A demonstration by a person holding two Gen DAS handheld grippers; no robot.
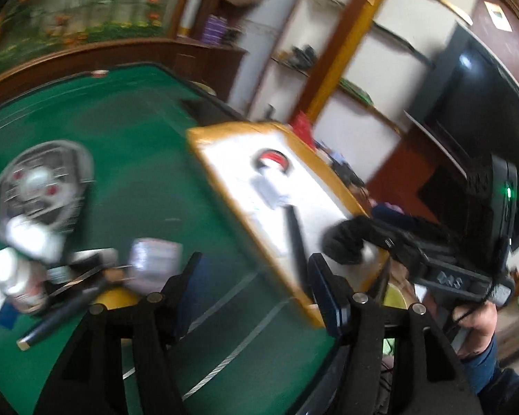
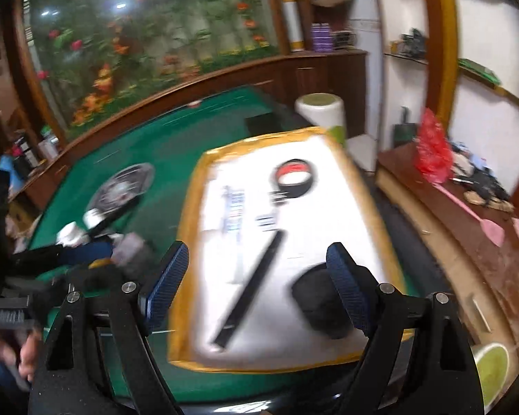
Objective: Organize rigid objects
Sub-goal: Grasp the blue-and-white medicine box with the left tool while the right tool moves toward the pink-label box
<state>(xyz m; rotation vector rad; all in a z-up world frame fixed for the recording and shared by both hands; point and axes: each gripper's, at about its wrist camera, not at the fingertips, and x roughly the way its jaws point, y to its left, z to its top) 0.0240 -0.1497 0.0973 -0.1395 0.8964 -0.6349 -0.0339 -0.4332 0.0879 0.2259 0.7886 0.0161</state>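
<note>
Right tool [image 2: 256, 287] is spread wide, nothing between its pads; it hangs over the yellow-rimmed white tray [image 2: 190, 242] with the black cup [image 2: 320, 307] just below, at 5 o'clock of the tray. Left tool [image 1: 256, 287] is also released and empty. Already on the tray: black bar [image 2: 256, 283] near centre, red-black tape roll [image 2: 294, 176] at 12 o'clock. Unsorted clutter sits at 9 o'clock on the green tabletop [image 1: 138, 145]: white bottle [image 1: 10, 273], small box [image 1: 154, 257], dark pen-like stick [image 1: 58, 321], round grey gadget [image 1: 41, 180]. Looks like a drop-off is done and a fetch is next; frames are blurred. Next move: swing the left tool to the pile, pick one item, close squarely, watch for neighbours crowding the pads.
</note>
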